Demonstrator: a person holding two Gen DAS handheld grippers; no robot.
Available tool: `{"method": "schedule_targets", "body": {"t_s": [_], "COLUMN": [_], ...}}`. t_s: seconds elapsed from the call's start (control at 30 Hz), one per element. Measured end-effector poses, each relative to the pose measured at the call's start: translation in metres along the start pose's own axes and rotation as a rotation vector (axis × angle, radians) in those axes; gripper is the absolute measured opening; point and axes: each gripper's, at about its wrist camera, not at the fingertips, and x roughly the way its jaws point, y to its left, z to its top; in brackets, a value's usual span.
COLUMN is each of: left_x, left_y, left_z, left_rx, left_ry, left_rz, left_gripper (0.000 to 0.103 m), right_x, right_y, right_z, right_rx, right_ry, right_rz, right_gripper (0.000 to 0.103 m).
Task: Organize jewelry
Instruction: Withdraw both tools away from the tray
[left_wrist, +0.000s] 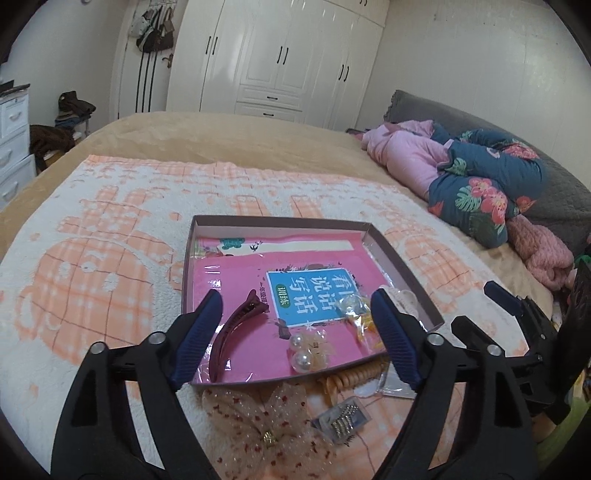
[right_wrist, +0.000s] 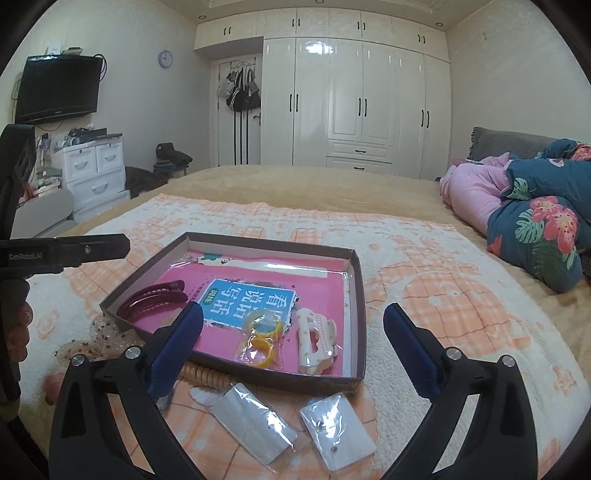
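Maroon hair clip (left_wrist: 236, 332) and pearl earrings (left_wrist: 301, 349) lie in shallow box (left_wrist: 280, 221)

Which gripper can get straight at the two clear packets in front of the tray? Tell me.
Probably the right gripper: its jaws stand open and empty, and both clear packets lie bare on the blanket just below it, outside the tray, with nothing over them.

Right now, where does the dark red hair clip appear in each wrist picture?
Left wrist view: dark red hair clip lies lower centre, in the box's near left corner.
Right wrist view: the clip lies left of centre, by the box's left wall.
Shared landmark: the blue book label.
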Motion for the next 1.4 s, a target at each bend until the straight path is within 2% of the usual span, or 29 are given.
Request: {"method": "schedule_targets", "body": {"t_s": [0.2,0.3,0.47,0.73,1.4], "left_x": [-0.022,-0.029,-0.042,-0.062,-0.099], "left_y": [-0.003,-0.002,-0.006,-0.013,-0.013], "left_z": [-0.003,-0.005,-0.007,-0.018,-0.056], "left_rx": [-0.009,-0.013,-0.011,0.016,0.013], "left_ry": [-0.053,-0.077,-0.105,-0.150,-0.203], "left_rz": [0.008,0.016,0.034,0.037,0.037], "left_gripper": [0.088,0.092,0.092,0.092,0.092], "right_x": [-0.013,-0.024,-0.043,-0.068,-0.099], "right_y": [0.004,0.004,0.000,-0.003,-0.003], "right_z": [-0.002,0.000,0.005,-0.001,-0.022], "right_rx": [0.003,0.003,0.008,-0.002,-0.023], "right_ry": [-0.018,-0.054,-0.116,-0.180,-0.196], "right_rz": [0.001,-0.012,-0.057,-0.075,-0.079], "right_gripper": [0.096,0.097,0.097,0.097,0.097]}}
